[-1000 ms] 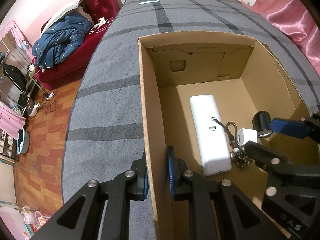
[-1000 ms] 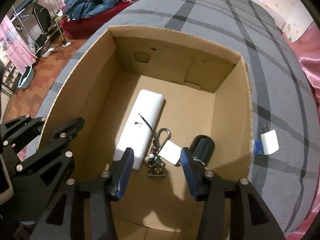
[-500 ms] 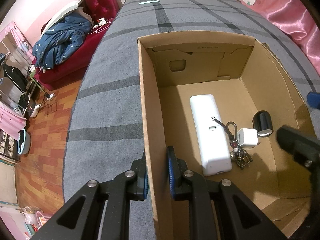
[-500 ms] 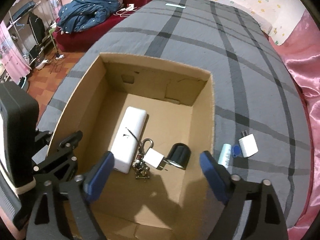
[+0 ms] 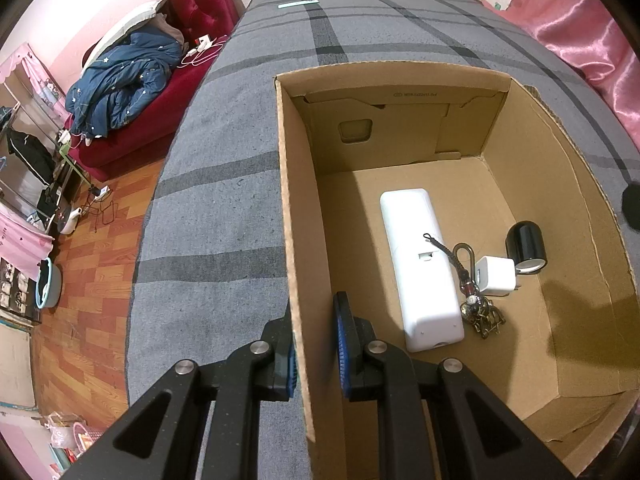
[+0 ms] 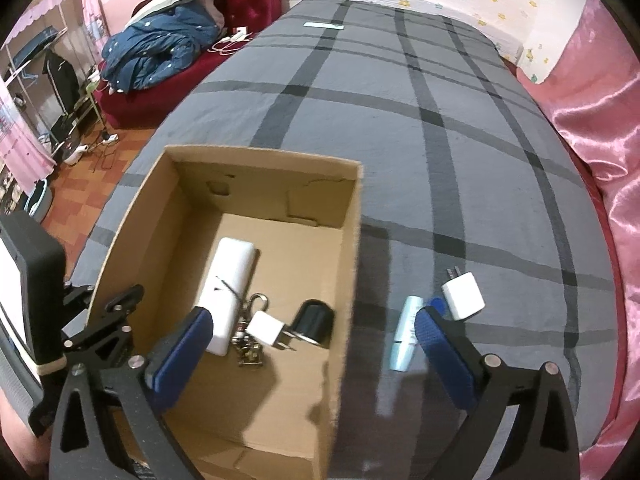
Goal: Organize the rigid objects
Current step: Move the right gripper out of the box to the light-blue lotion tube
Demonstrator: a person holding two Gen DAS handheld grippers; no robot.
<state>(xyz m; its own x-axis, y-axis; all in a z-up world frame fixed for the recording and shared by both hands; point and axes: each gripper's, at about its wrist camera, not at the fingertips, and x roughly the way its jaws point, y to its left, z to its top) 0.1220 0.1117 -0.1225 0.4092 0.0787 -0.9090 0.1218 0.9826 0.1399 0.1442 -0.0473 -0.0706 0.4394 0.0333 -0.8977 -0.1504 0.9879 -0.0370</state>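
An open cardboard box (image 5: 304, 208) (image 6: 352, 264) sits on a grey plaid bedspread. Inside lie a long white device (image 5: 420, 264) (image 6: 230, 284), a white charger cube (image 5: 496, 276) (image 6: 266, 328), a black cylinder (image 5: 526, 244) (image 6: 314, 320) and a keychain (image 5: 476, 308) (image 6: 250, 350). My left gripper (image 5: 314, 340) is shut on the box's left wall. My right gripper (image 6: 312, 316) hovers over the box's right wall; its jaws are opening wide and hold nothing. Right of the box lie a pale blue tube (image 6: 406, 334), a white plug charger (image 6: 464, 296) and a small blue item (image 6: 434, 304).
The bedspread (image 6: 360, 100) stretches far beyond the box. A pink satin cover (image 6: 600, 112) borders its right side. To the left are a red sofa (image 5: 132, 140) with a blue jacket (image 5: 120, 84) and a wood floor (image 5: 80, 300) below the bed edge.
My right gripper has risen out of the box and shifted right, its jaws spreading wide. The charger cube stays in the box. The left gripper has not moved.
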